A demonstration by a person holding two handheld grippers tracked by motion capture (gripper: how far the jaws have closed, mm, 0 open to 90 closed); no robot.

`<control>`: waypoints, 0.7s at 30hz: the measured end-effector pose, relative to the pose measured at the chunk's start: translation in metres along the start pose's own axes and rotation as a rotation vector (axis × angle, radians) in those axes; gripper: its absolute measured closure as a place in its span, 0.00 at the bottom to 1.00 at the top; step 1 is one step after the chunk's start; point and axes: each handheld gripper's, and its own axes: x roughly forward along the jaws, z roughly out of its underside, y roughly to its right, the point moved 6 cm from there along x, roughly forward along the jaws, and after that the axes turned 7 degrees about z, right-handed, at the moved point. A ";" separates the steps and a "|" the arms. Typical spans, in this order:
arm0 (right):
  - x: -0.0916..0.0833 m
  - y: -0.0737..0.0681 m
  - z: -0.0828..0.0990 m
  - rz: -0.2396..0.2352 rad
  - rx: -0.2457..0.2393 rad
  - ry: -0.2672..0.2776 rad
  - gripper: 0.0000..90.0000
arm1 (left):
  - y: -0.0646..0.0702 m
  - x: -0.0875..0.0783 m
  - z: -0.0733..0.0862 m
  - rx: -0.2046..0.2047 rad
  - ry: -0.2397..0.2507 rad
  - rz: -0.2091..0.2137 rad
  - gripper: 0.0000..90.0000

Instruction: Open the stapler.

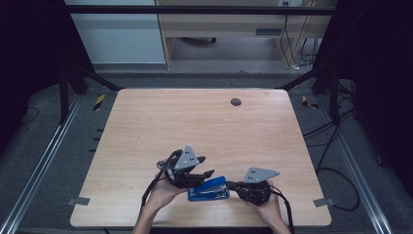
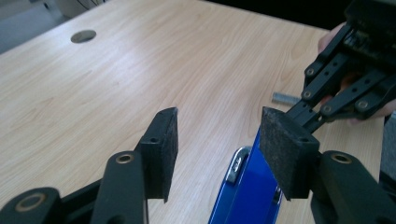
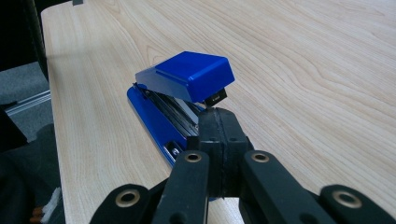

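Blue, stiff and smooth-shelled, the stapler [image 1: 209, 189] lying at the table's [image 1: 146, 126] six o'clock edge is best taken across its sides, with the left gripper [image 1: 207, 166] open and empty above it and the right gripper [image 3: 218, 123] shut against its front end.

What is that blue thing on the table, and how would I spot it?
Start at the light wooden table and look to its near edge, between the person's two hand-held grippers. There lies a blue stapler, its top raised off its base. It is the table's only bright blue thing; beside it lies just a small grey strip of staples.
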 end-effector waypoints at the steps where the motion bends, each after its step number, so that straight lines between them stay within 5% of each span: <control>1: 0.000 0.000 0.000 0.000 0.000 0.002 1.00 | 0.001 0.000 0.001 -0.004 0.014 -0.006 0.53; 3: 0.000 0.000 0.000 -0.001 0.002 0.004 1.00 | 0.004 -0.001 0.003 -0.024 0.040 -0.002 0.54; 14: 0.000 0.000 -0.001 -0.003 -0.003 0.010 1.00 | 0.020 -0.007 0.028 -0.150 0.176 -0.162 0.68; 21: 0.000 -0.001 0.000 -0.004 -0.006 0.005 1.00 | 0.035 -0.010 0.041 -0.181 0.264 -0.236 0.79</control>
